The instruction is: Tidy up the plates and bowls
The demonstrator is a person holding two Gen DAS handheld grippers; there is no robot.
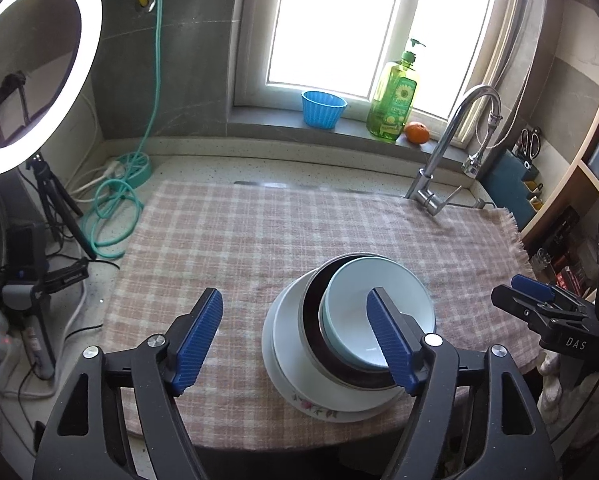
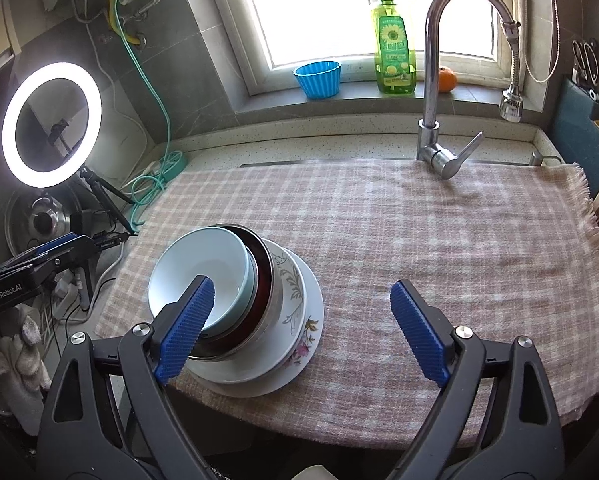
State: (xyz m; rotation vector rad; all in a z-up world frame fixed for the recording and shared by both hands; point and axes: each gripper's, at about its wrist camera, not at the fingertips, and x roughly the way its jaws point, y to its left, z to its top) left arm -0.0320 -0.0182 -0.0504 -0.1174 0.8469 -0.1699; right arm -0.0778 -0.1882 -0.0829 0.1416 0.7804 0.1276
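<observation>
A stack of dishes stands near the front edge of the checked cloth point(image 1: 239, 240). A pale blue bowl point(image 1: 375, 300) sits on top, inside a dark steel bowl point(image 1: 311, 320), on white floral plates point(image 1: 295, 392). The stack shows in the right wrist view too, with the blue bowl point(image 2: 203, 256), the steel bowl point(image 2: 265, 280) and the plates point(image 2: 303, 320). My left gripper point(image 1: 295, 336) is open and empty, above the stack's left side. My right gripper point(image 2: 299, 328) is open and empty, above the stack's right side. Each gripper shows in the other view, the right one point(image 1: 539, 300) and the left one point(image 2: 39, 260).
A faucet point(image 2: 435, 80) stands at the cloth's back right. A blue cup point(image 2: 319, 78), a green soap bottle point(image 2: 393, 48) and an orange point(image 2: 445, 80) sit on the windowsill. A ring light point(image 2: 51, 124) on a tripod, a green hose point(image 1: 119, 200) and cables stand at the left.
</observation>
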